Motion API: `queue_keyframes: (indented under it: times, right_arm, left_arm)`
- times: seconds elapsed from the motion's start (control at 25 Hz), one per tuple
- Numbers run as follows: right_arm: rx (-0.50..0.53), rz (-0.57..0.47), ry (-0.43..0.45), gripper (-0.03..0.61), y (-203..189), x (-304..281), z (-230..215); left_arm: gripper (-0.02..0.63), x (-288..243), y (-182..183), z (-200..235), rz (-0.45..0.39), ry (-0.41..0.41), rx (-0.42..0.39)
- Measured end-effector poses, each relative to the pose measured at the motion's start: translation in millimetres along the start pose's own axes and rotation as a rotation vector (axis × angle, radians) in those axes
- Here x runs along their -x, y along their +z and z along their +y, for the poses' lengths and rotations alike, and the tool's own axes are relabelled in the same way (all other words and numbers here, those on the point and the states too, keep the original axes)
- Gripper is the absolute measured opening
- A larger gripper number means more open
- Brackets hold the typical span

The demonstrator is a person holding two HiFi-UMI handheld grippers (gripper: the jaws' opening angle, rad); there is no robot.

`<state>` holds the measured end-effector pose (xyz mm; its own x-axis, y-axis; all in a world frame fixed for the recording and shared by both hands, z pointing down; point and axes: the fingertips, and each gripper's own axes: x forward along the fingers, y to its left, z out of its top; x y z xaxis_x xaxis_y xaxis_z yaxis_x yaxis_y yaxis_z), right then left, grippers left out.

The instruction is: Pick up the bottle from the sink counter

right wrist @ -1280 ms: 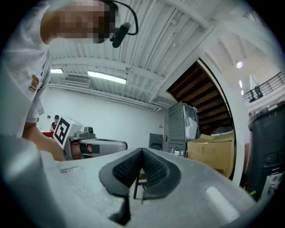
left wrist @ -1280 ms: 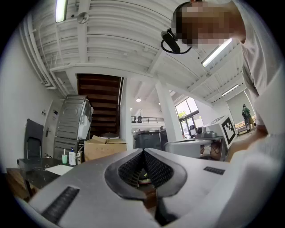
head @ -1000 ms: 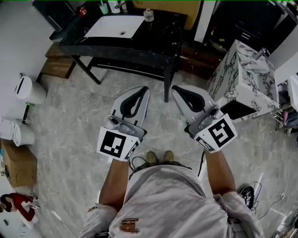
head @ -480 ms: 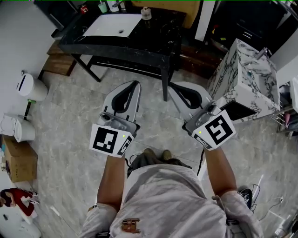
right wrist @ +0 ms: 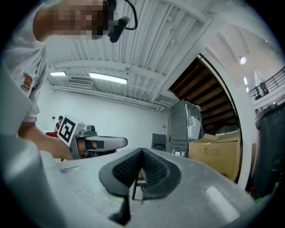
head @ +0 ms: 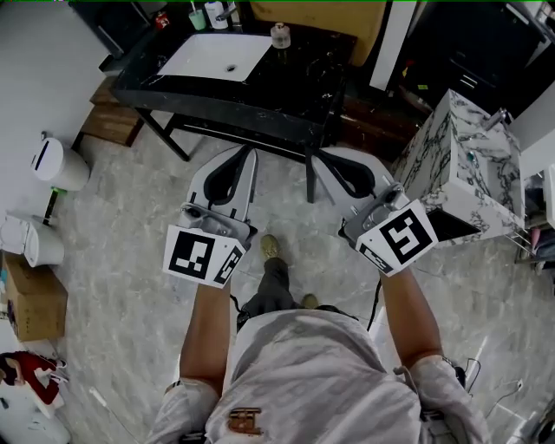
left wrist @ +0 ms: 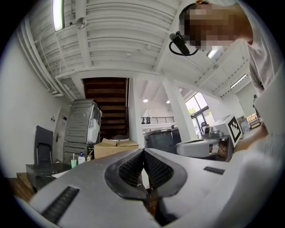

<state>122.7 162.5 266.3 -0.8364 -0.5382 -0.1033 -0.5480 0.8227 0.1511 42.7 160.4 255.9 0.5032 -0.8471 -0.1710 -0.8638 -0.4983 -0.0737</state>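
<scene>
A black marble sink counter (head: 286, 82) with a white basin (head: 217, 56) stands ahead at the top of the head view. On it a small clear bottle (head: 279, 35) stands right of the basin; a green cup (head: 193, 15) and a white pump bottle (head: 216, 12) stand at its far-left corner. My left gripper (head: 244, 156) and right gripper (head: 326, 161) are held side by side short of the counter's front edge, both shut and empty. In the left gripper view the jaws (left wrist: 143, 151) meet. In the right gripper view the jaws (right wrist: 142, 150) are also pressed together.
A white marble-patterned cabinet (head: 460, 156) stands to the right, a white bin (head: 54, 165) and a cardboard box (head: 35, 303) to the left. Wooden steps (head: 108, 121) sit beside the counter's left leg. The person's foot (head: 270, 248) is stepped forward on the tiled floor.
The person has stepped forward, one foot now ahead. Both grippers have moved closer to the counter's front edge and stayed shut.
</scene>
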Motion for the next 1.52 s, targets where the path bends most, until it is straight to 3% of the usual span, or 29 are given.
queue_keyframes:
  times: [0.32,0.84,1.52]
  right_arm:
    - [0.021,0.022,-0.035,0.002,-17,-94,-66]
    - [0.053,0.132,-0.181,0.002,-56,-256,-184]
    - [0.017,0.261,-0.262,0.005,-133,-342,-312]
  left_arm:
    - [0.0,-75,-21,87,-0.014,-0.041,-0.009]
    - [0.0,-192,-56,240,-0.004,-0.167,0.028]
    - [0.0,-299,-114,318,0.051,-0.174,0.061]
